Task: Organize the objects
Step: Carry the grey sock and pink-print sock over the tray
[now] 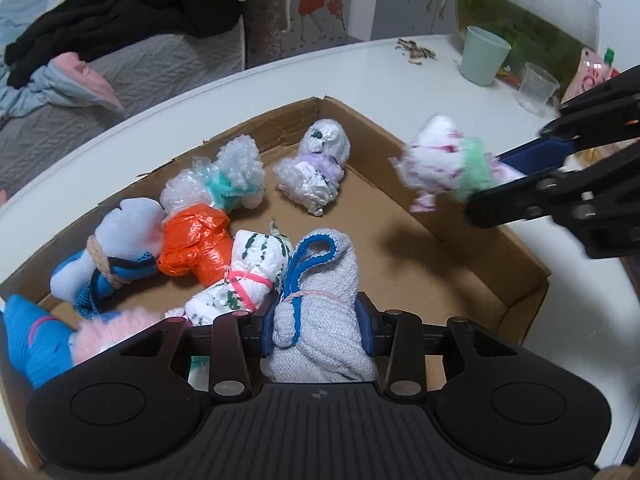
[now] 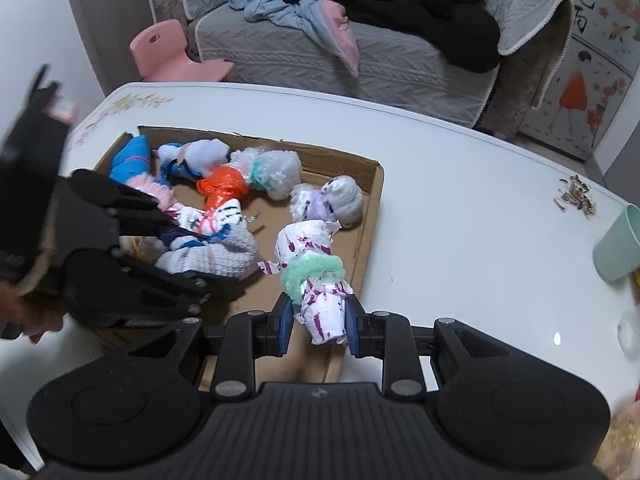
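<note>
A grey sofa (image 2: 360, 52) fills the upper part of the right wrist view, with black clothes (image 2: 400, 0) and a light blue garment (image 2: 288, 12) lying on it. Below it the white tabletop (image 2: 460, 200) takes most of the frame. On the tabletop, in the left centre of this view, lies a shallow cardboard box (image 2: 370, 200) with several tied bundles inside.

At the upper right of the left wrist view stands a glass fish bowl (image 1: 532, 20) with green water, and in front of it a mint green cup (image 1: 484, 56) and a clear plastic cup (image 1: 536, 88).

The left gripper (image 1: 318, 330) is at the lower centre of its own view and it is clenched on a grey knitted bundle (image 1: 320, 300), which has a blue loop and a pink string. This bundle is low inside the box, at its near side, touching a white bundle with green marks and a pink string (image 1: 248, 276).

The right gripper (image 2: 316, 320) grasps a white bundle with purple marks and a mint green band (image 2: 316, 276). In the right wrist view this bundle is over the right wall of the box.

Further in the box are an orange plastic bundle (image 1: 196, 240), a bubble-wrap bundle with a teal band (image 1: 228, 176), a white bundle with a purple band (image 1: 316, 164), and a blue and pink bundle (image 1: 36, 336) at the lower left.
</note>
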A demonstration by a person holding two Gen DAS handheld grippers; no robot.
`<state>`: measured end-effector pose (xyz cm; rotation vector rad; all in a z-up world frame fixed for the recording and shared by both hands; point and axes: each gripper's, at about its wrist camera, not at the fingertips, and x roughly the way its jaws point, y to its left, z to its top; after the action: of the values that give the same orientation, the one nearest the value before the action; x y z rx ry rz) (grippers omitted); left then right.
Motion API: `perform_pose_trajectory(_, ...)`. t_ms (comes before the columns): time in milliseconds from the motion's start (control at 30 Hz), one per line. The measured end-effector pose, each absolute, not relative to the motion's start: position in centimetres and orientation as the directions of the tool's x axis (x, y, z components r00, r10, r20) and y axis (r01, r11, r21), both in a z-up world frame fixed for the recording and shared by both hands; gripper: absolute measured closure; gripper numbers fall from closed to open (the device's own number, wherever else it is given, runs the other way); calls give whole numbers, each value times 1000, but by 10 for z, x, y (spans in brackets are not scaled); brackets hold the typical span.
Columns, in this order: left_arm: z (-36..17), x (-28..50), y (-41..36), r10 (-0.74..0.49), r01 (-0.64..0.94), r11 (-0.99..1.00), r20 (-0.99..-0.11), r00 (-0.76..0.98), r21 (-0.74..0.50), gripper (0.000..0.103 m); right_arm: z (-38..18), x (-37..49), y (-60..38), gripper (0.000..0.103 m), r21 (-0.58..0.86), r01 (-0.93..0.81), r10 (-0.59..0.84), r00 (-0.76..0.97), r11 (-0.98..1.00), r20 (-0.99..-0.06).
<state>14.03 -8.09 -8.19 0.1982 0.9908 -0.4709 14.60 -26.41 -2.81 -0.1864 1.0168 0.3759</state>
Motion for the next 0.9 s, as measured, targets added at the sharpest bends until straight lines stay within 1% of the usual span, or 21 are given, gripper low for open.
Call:
perform_pose_trajectory(167, -75, 144, -85, -286, 439, 897, -836, 468, -62, 58, -30, 156, -256, 79, 28, -409, 233, 460, 912, -857)
perform_pose_trajectory(233, -71, 143, -84, -296, 452, 890, -831, 470, -61, 58, -33, 162, -253, 79, 23, -414, 227, 452, 910, -863)
perform_pose_trajectory(433, -69, 149, -78, -308, 477, 876, -838, 450, -66, 58, -38, 174, -248, 79, -26, -511, 220, 416, 859, -882)
perform_pose_trajectory(500, -68, 148, -81, -299, 491, 870, -843, 448, -48, 58, -40, 177, -249, 79, -37, -540, 219, 402, 841, -889)
perform_pose_trajectory(600, -71, 148, -87, -296, 507, 861, -851, 434, -41, 58, -42, 178, -245, 79, -61, -569, 205, 391, 820, -897)
perform_pose_trajectory(700, -78, 148, -92, -285, 517, 855, -857, 429, -26, 58, -46, 182, -244, 78, -44, -565, 212, 380, 824, -900)
perform_pose_trajectory(900, -88, 152, -96, -266, 517, 856, -860, 434, -4, 57, -61, 190, -236, 78, -59, -583, 185, 350, 810, -918)
